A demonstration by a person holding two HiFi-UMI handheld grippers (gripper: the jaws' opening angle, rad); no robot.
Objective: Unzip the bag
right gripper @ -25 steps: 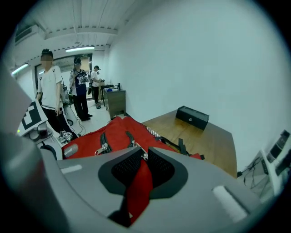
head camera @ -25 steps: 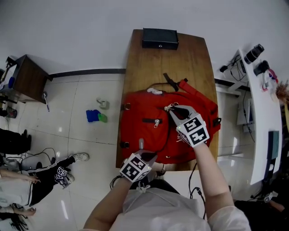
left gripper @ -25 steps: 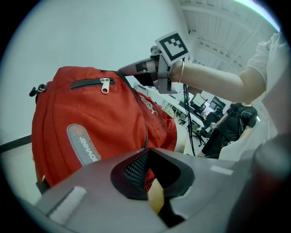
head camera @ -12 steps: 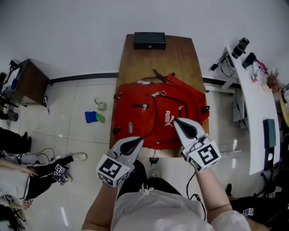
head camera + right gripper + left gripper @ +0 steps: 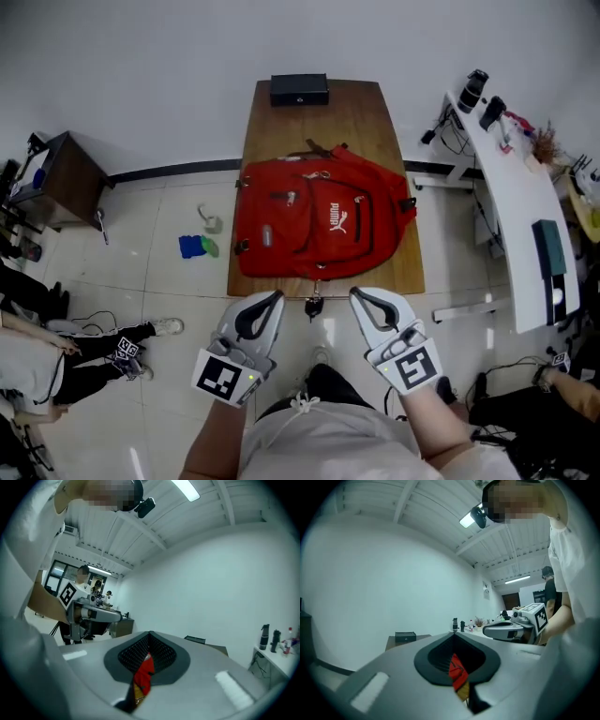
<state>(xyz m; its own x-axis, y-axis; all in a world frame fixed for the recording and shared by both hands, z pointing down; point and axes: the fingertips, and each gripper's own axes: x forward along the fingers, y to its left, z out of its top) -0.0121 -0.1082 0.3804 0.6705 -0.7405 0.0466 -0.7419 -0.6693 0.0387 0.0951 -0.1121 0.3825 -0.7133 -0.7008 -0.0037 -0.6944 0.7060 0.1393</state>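
Observation:
A red backpack point(image 5: 319, 220) lies flat on the wooden table point(image 5: 380, 122), its front pocket and white logo facing up. My left gripper point(image 5: 274, 297) and right gripper point(image 5: 356, 294) hover side by side off the table's near edge, apart from the bag. Both are shut with nothing between their jaws. In the left gripper view the left gripper point(image 5: 454, 635) has its tips together, and a sliver of the red backpack point(image 5: 457, 672) shows below them. The right gripper point(image 5: 150, 633) looks the same in its own view, with the backpack point(image 5: 143, 674) beyond.
A black box point(image 5: 299, 90) sits at the table's far end. A strap buckle point(image 5: 313, 306) hangs over the near edge. A white desk point(image 5: 511, 197) with cameras stands to the right. On the left are a dark side table point(image 5: 61, 173) and a blue-green object point(image 5: 194, 245) on the floor.
Both grippers drew back from the bag toward the person and now hang off the table's near edge. The right gripper left the zip area and its jaws closed.

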